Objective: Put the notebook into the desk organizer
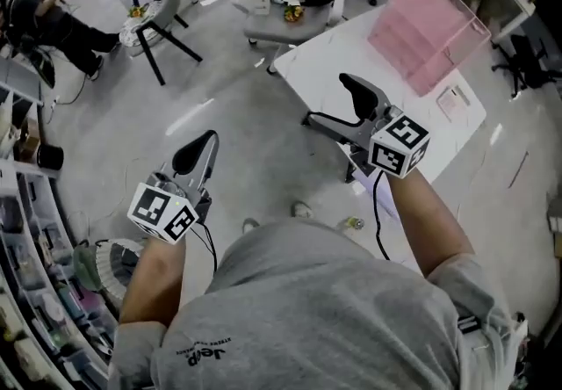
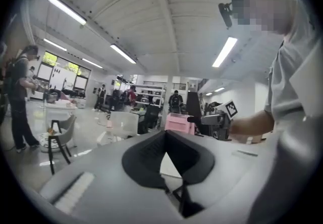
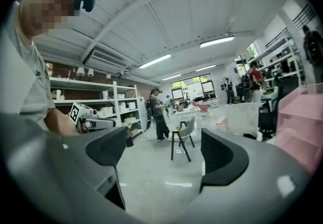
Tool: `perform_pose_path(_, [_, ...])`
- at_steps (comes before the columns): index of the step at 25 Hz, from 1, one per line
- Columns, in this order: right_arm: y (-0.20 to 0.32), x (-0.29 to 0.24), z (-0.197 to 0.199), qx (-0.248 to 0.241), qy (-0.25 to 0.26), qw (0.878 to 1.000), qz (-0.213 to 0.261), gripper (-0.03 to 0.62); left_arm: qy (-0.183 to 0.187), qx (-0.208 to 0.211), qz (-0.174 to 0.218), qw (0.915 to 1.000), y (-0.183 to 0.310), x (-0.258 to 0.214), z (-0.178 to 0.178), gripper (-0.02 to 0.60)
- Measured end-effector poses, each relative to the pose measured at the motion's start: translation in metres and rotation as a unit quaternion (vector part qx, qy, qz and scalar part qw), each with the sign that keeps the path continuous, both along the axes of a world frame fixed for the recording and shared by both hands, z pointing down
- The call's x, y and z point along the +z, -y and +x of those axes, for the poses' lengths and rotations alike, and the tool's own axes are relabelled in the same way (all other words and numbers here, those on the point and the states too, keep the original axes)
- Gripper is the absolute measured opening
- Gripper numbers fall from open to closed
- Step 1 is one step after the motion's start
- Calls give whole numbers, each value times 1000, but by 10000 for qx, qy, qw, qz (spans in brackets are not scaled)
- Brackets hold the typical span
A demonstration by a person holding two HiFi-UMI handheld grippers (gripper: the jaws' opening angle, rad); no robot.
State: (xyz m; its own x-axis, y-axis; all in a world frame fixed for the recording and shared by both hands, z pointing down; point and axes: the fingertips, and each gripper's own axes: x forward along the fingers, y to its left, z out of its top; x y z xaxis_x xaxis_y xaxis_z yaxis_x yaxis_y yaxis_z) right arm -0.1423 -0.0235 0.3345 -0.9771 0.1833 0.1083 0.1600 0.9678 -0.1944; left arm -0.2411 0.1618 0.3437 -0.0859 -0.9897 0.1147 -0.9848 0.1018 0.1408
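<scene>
The pink see-through desk organizer stands on a white table at the upper right. It also shows in the left gripper view as the organizer, and at the right edge of the right gripper view as the organizer. A small flat light item, possibly the notebook, lies on the table beside it. My right gripper hangs over the table's near edge. This right gripper is open with nothing between its jaws. My left gripper is over the bare floor at the left. This left gripper is shut and empty.
A grey chair with things on it stands behind the table. A black-legged chair and a seated person are at the upper left. Shelving lines the left edge. A small bottle lies on the floor near my feet.
</scene>
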Motion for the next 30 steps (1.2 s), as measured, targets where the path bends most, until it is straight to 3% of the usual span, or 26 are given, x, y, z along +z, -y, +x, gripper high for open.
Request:
perform_pose_path(4, [59, 13, 76, 912, -156, 9956, -176, 440, -12, 1037, 2, 9946, 80, 9, 50, 55])
perform_pose_path(7, [97, 29, 145, 1609, -325, 9858, -358, 440, -59, 1771, -36, 9842, 136, 22, 99, 55])
perform_pose_path(12, [140, 78, 275, 2726, -804, 9549, -860, 440, -164, 2894, -122, 9570, 213, 45, 195, 55])
perform_pose_path(18, [168, 159, 395, 3505, -1463, 9119, -1555, 440, -223, 3718, -353, 9274, 268, 77, 292, 55])
perform_pose_path(23, [162, 241, 445, 3643, -1858, 8776, -2501, 440, -242, 4104, -564, 9098, 294, 106, 342, 55])
perform_pose_path(30, [148, 334, 444, 3317, -2041, 8398, -3782, 440, -407, 4321, -885, 8966, 313, 145, 378, 55])
